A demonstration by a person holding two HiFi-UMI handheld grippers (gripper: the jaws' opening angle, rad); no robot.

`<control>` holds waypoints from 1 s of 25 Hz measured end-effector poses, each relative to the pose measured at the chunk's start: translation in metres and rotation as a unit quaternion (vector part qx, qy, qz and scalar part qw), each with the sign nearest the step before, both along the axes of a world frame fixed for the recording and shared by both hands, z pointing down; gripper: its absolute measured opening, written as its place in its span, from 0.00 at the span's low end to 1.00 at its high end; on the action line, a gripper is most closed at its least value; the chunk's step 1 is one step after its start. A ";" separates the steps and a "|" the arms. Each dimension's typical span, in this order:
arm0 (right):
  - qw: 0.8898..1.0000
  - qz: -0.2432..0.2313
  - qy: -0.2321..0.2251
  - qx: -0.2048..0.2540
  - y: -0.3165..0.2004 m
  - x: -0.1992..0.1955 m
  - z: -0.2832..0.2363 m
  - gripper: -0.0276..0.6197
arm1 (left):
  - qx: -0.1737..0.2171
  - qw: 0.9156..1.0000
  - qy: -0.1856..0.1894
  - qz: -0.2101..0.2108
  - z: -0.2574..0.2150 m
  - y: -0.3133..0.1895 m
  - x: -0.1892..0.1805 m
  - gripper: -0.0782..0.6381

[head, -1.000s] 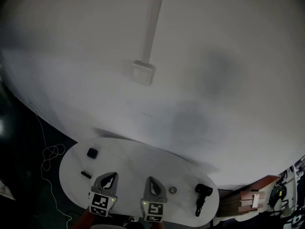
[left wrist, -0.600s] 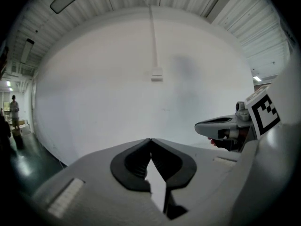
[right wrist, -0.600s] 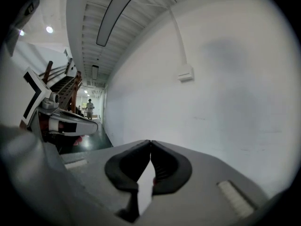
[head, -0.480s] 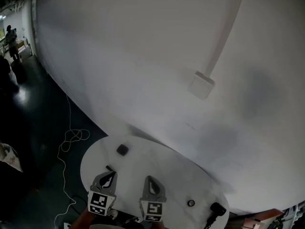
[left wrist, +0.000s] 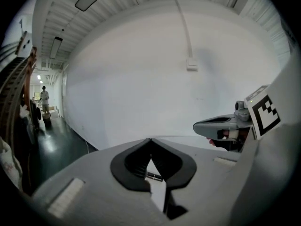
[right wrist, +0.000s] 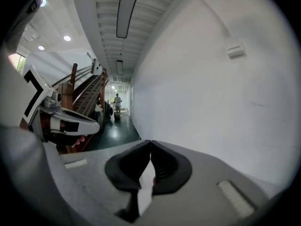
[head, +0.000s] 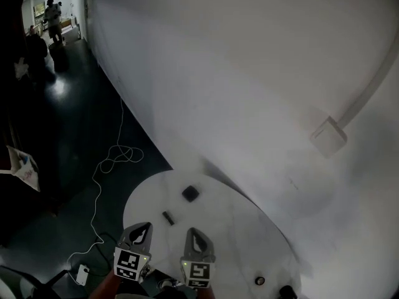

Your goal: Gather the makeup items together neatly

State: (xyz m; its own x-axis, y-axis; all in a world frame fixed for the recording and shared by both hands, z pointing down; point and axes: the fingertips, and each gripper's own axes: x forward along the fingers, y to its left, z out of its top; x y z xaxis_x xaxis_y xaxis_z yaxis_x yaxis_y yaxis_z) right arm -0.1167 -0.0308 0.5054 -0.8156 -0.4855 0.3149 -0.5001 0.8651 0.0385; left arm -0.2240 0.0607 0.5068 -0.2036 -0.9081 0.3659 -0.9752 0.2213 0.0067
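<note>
On the round white table [head: 224,229] lie a black square compact [head: 190,194], a short black stick [head: 168,217] and a small round item [head: 259,281]. A larger black item [head: 288,291] is cut off by the bottom edge. My left gripper [head: 142,230] and right gripper [head: 197,237] hover side by side over the table's near edge, both shut and holding nothing. The black stick lies just beyond the left gripper. In the left gripper view the jaws [left wrist: 150,141] meet at the tips, and the right gripper [left wrist: 221,126] shows beside them. The right gripper view shows its jaws [right wrist: 150,142] closed.
A white wall [head: 249,73] with a junction box [head: 328,136] rises right behind the table. A white cable [head: 115,157] loops over the dark floor at the left, and a small white device [head: 81,274] lies near it. People [head: 53,14] stand far down the hallway.
The head view has swung to the left: the table and its items have slid right and down in the picture, and the dark floor and hallway have come into view. Both grippers stay shut.
</note>
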 end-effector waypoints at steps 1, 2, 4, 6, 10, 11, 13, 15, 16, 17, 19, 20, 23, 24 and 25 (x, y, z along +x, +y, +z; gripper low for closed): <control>1.000 -0.010 0.003 -0.004 -0.001 -0.009 0.010 0.05 | -0.006 1.000 0.005 -0.008 0.011 0.001 -0.006 0.12; 1.000 -0.020 0.007 -0.008 -0.001 -0.016 0.020 0.05 | -0.008 1.000 0.008 -0.016 0.019 0.002 -0.011 0.12; 0.999 -0.041 0.020 -0.017 0.002 -0.030 0.038 0.05 | -0.011 0.999 0.011 -0.030 0.028 0.005 -0.021 0.12; 0.997 -0.063 0.039 -0.029 0.007 -0.041 0.055 0.12 | -0.016 0.999 0.016 -0.042 0.038 0.010 -0.027 0.12; 0.992 -0.098 0.066 -0.047 0.007 -0.058 0.095 0.23 | -0.030 0.997 0.027 -0.067 0.061 0.016 -0.037 0.12; 0.990 -0.108 0.074 -0.053 0.008 -0.062 0.104 0.29 | -0.034 0.996 0.030 -0.072 0.067 0.019 -0.040 0.12; 0.987 -0.123 0.087 -0.061 0.010 -0.070 0.120 0.33 | -0.040 0.995 0.036 -0.082 0.079 0.024 -0.045 0.12; 0.984 -0.130 0.097 -0.068 0.010 -0.077 0.136 0.34 | -0.046 0.994 0.041 -0.091 0.090 0.028 -0.050 0.12; 0.983 -0.132 0.102 -0.073 0.010 -0.079 0.143 0.36 | -0.048 0.993 0.044 -0.095 0.096 0.031 -0.052 0.12; 0.982 -0.134 0.107 -0.076 0.010 -0.082 0.150 0.37 | -0.051 0.993 0.046 -0.099 0.101 0.033 -0.054 0.12; 0.980 -0.137 0.116 -0.080 0.009 -0.087 0.163 0.37 | -0.056 0.991 0.051 -0.106 0.111 0.037 -0.057 0.12; 0.980 -0.139 0.119 -0.082 0.009 -0.089 0.168 0.37 | -0.058 0.991 0.053 -0.110 0.115 0.039 -0.058 0.12; 0.977 -0.144 0.132 -0.082 0.005 -0.097 0.185 0.37 | -0.064 0.989 0.057 -0.118 0.127 0.042 -0.063 0.12; 0.976 -0.146 0.137 -0.082 0.004 -0.099 0.190 0.37 | -0.065 0.989 0.059 -0.120 0.130 0.043 -0.064 0.12; 0.975 -0.147 0.142 -0.083 0.004 -0.101 0.195 0.37 | -0.066 0.988 0.061 -0.122 0.133 0.044 -0.065 0.12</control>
State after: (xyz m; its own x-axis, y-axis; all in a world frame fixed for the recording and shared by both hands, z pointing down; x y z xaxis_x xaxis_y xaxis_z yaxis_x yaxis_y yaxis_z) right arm -0.2178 -0.0270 0.7002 -0.7810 -0.1669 0.6019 -0.2187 0.9757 -0.0131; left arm -0.2891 0.1050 0.6399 -0.3586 -0.7793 0.5139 -0.8862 0.4573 0.0751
